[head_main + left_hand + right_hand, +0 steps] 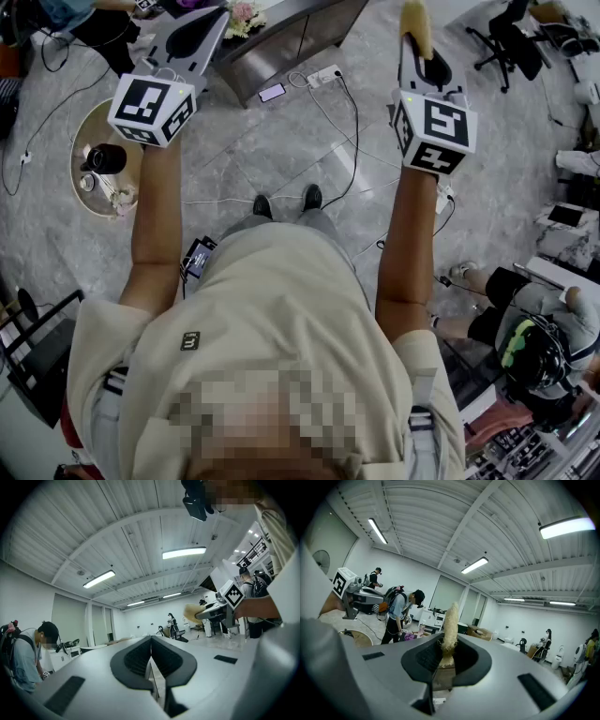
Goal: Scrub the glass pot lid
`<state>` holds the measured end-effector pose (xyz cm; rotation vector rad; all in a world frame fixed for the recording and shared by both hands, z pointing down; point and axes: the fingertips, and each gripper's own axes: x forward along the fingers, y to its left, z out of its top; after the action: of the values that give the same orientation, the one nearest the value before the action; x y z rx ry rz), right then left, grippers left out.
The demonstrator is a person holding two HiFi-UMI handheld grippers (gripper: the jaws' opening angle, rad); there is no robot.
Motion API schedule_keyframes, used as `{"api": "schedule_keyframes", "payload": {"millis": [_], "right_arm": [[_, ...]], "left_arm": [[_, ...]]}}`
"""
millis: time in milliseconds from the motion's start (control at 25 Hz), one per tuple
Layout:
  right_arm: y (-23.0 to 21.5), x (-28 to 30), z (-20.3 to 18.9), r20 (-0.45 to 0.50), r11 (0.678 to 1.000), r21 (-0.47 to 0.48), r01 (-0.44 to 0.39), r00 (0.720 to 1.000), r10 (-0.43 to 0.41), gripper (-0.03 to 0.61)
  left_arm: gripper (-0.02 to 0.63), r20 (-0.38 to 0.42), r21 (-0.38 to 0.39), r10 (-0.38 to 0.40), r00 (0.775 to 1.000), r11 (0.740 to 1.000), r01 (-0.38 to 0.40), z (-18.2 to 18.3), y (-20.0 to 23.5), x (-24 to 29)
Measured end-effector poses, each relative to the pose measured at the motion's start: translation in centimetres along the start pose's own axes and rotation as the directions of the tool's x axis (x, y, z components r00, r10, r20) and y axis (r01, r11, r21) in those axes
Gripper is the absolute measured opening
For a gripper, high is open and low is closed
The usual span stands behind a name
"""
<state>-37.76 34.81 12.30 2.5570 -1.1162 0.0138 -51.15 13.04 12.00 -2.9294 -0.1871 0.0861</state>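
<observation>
Left tongs [151, 641] fully together, nothing between them. Right tongs [444, 645] clamped on the base of a tan fibrous scrubber [450, 623], which sticks out past the tips. Both sets are held out front on raised bare arms, well apart from each other, over the grey stone floor [281, 159]. Both gripper views tilt up toward the ceiling lights [183, 552]. On the floor ahead: a white power strip [323, 75] and a phone [273, 92]. A round wooden table [94, 127] stands off to the left, with a dark cup [106, 157] on it.
</observation>
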Motion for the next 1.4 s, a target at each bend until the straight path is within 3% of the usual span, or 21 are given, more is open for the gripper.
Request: {"api": "schedule_keyframes", "payload": {"millis": [440, 760, 960, 1400], "right_arm": [[1.7, -0.8, 0.3, -0.009, 1.000, -0.009, 0.013, 1.000, -0.013, 0.049], [0.2, 0.4, -0.2, -0.008, 1.000, 0.023, 0.001, 1.000, -0.001, 0.052], [-2.1, 4.3, -1.3, 0.027, 0.995, 0.085, -0.046, 0.999, 0.043, 0.052], [-9.8, 18.3, -4.0, 0.033, 0.977, 0.109, -0.183, 0.983, 0.181, 0.052]], "left_arm": [[0.017, 0.028, -0.007, -0.012, 1.000, 1.000, 0.012, 0.0, 0.8, -1.1], [0.017, 0.012, -0.024, -0.035, 0.999, 0.999, 0.036, -1.0, -0.1, 1.5], [0.017, -0.033, -0.020, -0.006, 0.999, 1.000, 0.005, -2.4, 0.8, 4.9], [0.017, -0.116, 0.000, 0.091, 0.989, 0.996, -0.092, -4.3, 3.9, 17.7]]}}
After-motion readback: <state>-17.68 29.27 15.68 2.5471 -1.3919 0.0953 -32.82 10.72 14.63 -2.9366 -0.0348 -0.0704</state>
